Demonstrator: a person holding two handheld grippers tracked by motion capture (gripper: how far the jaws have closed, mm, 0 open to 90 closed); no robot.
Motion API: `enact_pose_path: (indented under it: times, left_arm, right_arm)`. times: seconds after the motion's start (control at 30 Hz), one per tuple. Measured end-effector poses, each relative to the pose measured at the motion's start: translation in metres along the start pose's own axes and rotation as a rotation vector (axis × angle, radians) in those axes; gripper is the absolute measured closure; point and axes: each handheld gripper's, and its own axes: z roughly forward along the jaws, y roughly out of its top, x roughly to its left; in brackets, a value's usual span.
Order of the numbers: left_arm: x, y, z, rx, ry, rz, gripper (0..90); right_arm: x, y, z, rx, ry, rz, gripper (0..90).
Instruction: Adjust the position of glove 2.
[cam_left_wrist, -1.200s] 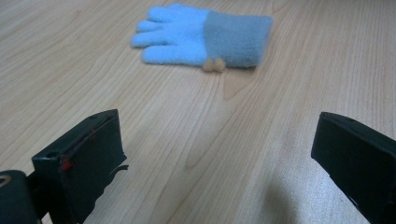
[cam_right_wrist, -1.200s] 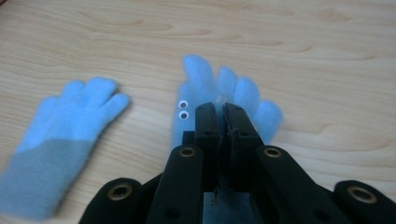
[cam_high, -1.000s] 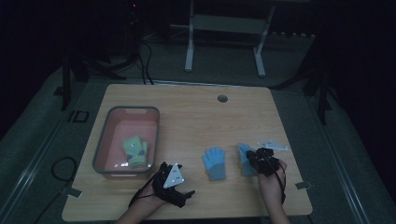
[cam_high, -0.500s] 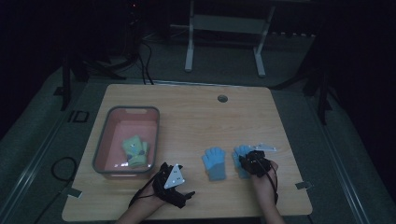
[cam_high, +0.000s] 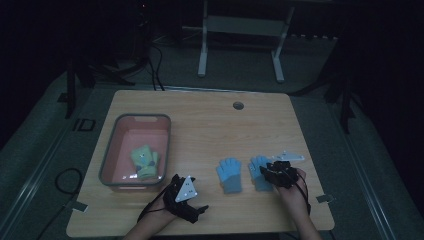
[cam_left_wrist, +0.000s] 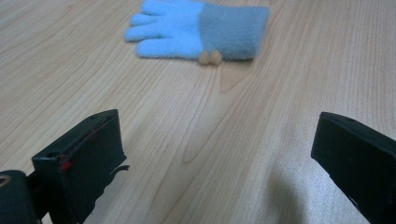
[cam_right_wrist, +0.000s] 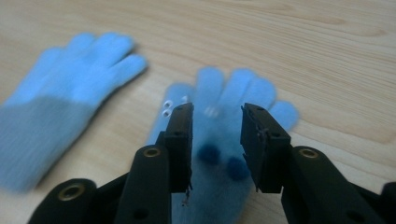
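Two light-blue knit gloves (cam_high: 229, 174) (cam_high: 259, 172) with grey cuffs lie flat side by side, fingers pointing away, on the wooden table (cam_high: 210, 125)

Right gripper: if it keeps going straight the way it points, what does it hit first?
Most likely the blue glove with dark pompoms, lying right under and ahead of the right gripper. Its jaws have just been opening and stand apart above the glove's palm, pads not on it. The depth to the fabric is hard to judge.
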Motion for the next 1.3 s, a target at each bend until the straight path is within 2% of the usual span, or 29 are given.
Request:
enact_pose_path:
  times: [0.03, 0.1, 0.3, 0.43, 0.57, 0.6, 0.63, 0.8, 0.87, 1.0, 1.2, 1.3]
  left_arm:
    - [0.0, 0.0, 0.0, 0.001, 0.002, 0.0, 2.6]
    - [0.002, -0.001, -0.001, 0.001, 0.002, -0.006, 2.6]
    - [0.003, -0.001, -0.002, 0.0, 0.01, -0.008, 2.6]
    - [0.002, -0.001, -0.001, 0.002, 0.008, -0.009, 2.6]
    - [0.002, -0.001, -0.001, 0.002, 0.006, -0.006, 2.6]
    - [0.002, -0.001, -0.001, 0.002, 0.007, -0.005, 2.6]
    - [0.002, -0.001, -0.001, 0.002, 0.006, -0.005, 2.6]
    - [0.002, -0.001, -0.001, 0.0, 0.006, -0.004, 2.6]
    - [0.002, -0.001, -0.001, -0.001, 0.006, -0.003, 2.6]
    - [0.002, 0.0, -0.002, -0.002, 0.008, -0.005, 2.6]
    - [0.002, 0.0, -0.003, -0.005, 0.008, -0.002, 2.6]
    - [0.002, 0.0, -0.003, -0.005, 0.01, -0.001, 2.6]
  right_arm:
    - [-0.003, -0.003, -0.002, 0.002, 0.021, -0.033, 62.6]
    - [-0.007, -0.005, -0.003, -0.004, 0.054, -0.028, 62.5]
    - [-0.009, -0.012, 0.004, 0.011, 0.085, -0.028, 62.3]
    - [-0.008, -0.017, 0.011, 0.01, 0.074, -0.035, 62.5]
    - [-0.006, -0.02, 0.011, 0.004, 0.049, -0.049, 67.4]
    - [-0.005, -0.02, 0.011, -0.001, 0.042, -0.052, 69.6]
    - [-0.002, -0.022, 0.012, -0.012, 0.019, -0.051, 79.2]
    - [0.004, -0.021, 0.012, -0.008, -0.026, -0.041, 85.3]
    - [0.004, -0.019, 0.011, -0.007, -0.027, -0.022, 85.9]
    - [0.008, -0.009, 0.002, -0.023, -0.038, -0.017, 86.3]
    - [0.014, 0.019, -0.02, -0.089, -0.038, -0.014, 86.3]
    - [0.02, 0.034, -0.03, -0.116, -0.022, -0.013, 86.2]
